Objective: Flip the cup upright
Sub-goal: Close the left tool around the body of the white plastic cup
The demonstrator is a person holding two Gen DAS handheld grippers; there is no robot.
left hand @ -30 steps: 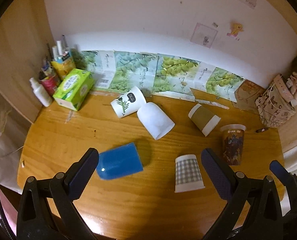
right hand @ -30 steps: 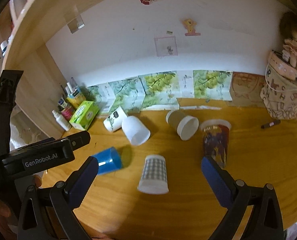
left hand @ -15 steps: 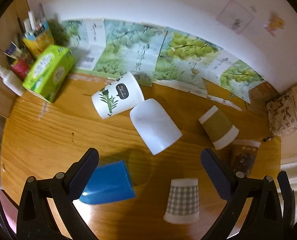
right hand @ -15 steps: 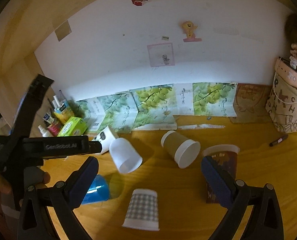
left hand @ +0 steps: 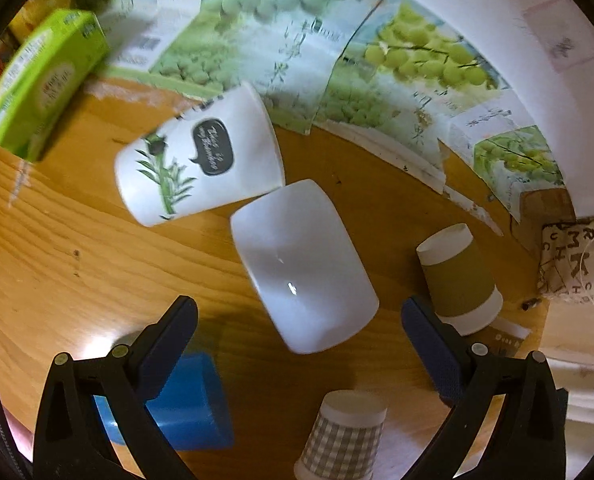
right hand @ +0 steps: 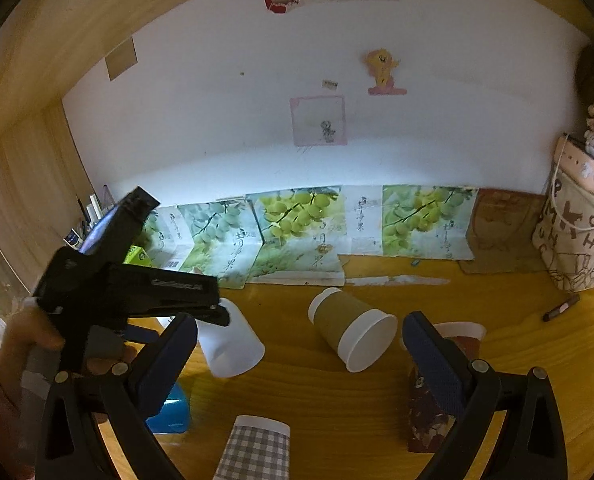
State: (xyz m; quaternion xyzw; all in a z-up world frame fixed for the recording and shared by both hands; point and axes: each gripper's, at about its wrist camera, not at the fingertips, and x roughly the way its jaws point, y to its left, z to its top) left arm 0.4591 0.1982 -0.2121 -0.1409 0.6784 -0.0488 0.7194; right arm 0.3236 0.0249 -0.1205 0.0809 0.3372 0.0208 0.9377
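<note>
White, smooth plastic cup (left hand: 303, 266) lies on its side mid-tabletop (left hand: 57, 264), so I hold my left claw (left hand: 297, 320) spread wide above it, right claw (right hand: 299, 334) likewise apart.

Left gripper (left hand: 299, 324), right gripper (right hand: 299, 340): fingers spread.

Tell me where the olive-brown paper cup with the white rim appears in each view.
Left wrist view: the olive-brown paper cup with the white rim lies right of centre, beside the right finger.
Right wrist view: it lies at the centre, mouth toward the camera.
Shared landmark: the plain white plastic cup lies on its left.
</note>
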